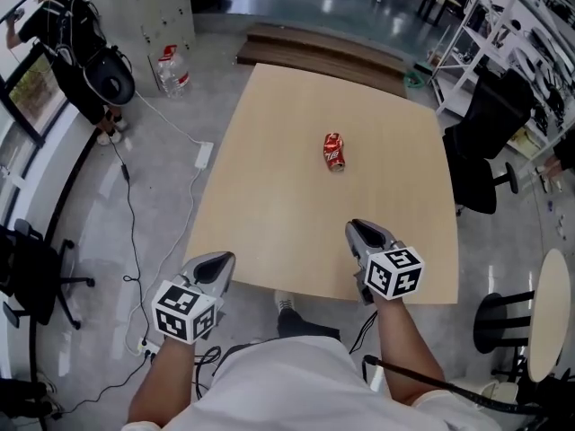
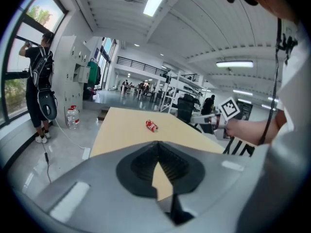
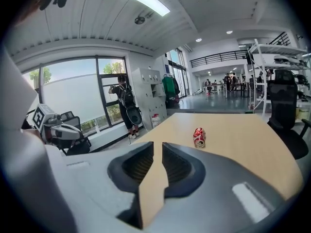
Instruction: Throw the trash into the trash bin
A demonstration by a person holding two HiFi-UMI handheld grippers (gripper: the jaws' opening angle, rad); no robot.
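A crushed red can [image 1: 334, 151] lies on its side near the middle of the light wooden table [image 1: 269, 241]; it also shows as the can [image 2: 151, 125] and the can [image 3: 199, 137] ahead of each gripper. My left gripper [image 1: 220, 260] hovers at the table's near left edge, its jaws meeting at the tips with nothing in them [image 2: 156, 144]. My right gripper [image 1: 358, 228] is over the near right part of the table, well short of the can. A narrow gap stands between its jaws [image 3: 158, 145], and it holds nothing. I see no trash bin in these views.
A person [image 1: 63, 34] stands by the window at far left, with a water jug [image 1: 172, 68] nearby. A power strip [image 1: 203, 155] and cables lie on the floor to the left. Black office chairs [image 1: 485, 151] stand to the right, and a wooden platform [image 1: 314, 48] lies beyond the table.
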